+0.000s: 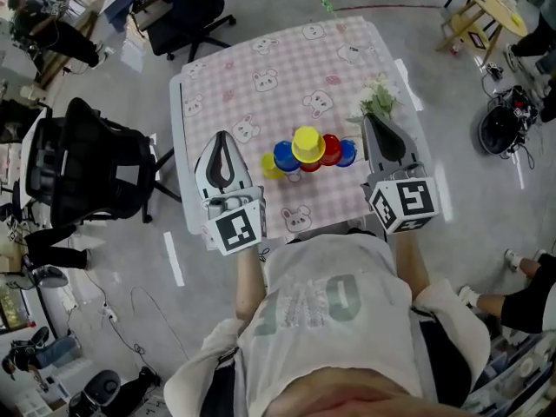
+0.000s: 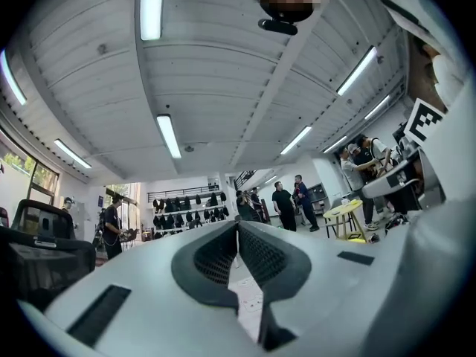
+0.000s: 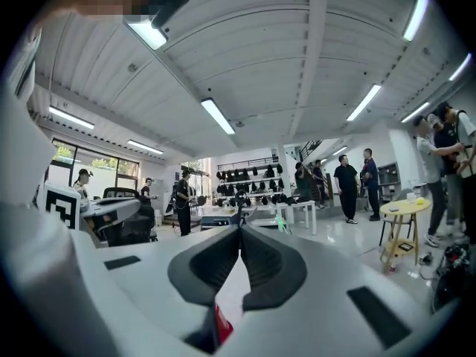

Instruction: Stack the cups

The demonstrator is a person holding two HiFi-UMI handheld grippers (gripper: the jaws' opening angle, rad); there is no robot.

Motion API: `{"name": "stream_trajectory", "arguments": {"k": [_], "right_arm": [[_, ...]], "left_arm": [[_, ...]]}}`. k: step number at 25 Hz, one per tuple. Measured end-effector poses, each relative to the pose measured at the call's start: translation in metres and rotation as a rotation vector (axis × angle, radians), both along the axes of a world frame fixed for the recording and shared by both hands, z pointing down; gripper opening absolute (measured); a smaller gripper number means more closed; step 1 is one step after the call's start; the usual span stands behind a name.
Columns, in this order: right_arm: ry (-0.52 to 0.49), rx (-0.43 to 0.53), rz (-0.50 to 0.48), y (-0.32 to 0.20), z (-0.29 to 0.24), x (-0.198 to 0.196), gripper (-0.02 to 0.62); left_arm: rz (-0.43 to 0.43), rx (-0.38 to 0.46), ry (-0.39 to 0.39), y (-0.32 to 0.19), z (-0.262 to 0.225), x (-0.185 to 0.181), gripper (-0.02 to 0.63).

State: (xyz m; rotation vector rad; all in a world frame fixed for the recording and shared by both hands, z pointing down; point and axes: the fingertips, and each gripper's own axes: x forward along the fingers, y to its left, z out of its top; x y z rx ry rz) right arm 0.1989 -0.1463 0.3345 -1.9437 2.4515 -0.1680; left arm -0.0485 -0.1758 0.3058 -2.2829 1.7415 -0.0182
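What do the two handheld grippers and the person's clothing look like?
The left gripper and right gripper both have pale grey, wedge-shaped shells that taper to black fingers with a gridded texture on the inner faces. Each carries a white cube at its rear, printed with black square markers. No cables are visible. The person wears a white T-shirt with faded grey-green lettering.

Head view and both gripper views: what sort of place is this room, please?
Probably a large open office or lab workspace, not a home. A black swivel chair stands beside the table, long strip lights run along a ribbed ceiling, and several people stand about farther off in the room.
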Motion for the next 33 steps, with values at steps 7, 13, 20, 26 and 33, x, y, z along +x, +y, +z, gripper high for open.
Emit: {"name": "stream_trajectory", "arguments": {"k": [7,13,20,26,33], "right_arm": [[0.046,0.007,0.042,-0.001,0.022,0.002,0.034],[0.085,0.024,0.005,0.0,0.022,-0.004,0.032],[0.097,0.045,-0.008,0.002,0.018,-0.009,0.032],[0.11,0.051,-0.018,0.004,0.013,-0.012,0.032],[0.11,0.036,-0.028,-0.007,0.024,-0.016,0.032]], "left_arm": [[0.026,0.007,-0.019,-0.003,-0.006,0.014,0.029],[0.043,0.016,0.005,0.002,-0.007,0.027,0.029],[0.047,0.008,0.042,0.012,-0.006,0.023,0.029],[0.031,0.017,0.043,0.016,-0.011,0.016,0.029],[0.024,-0.001,0.072,0.003,0.002,0.011,0.029]]}}
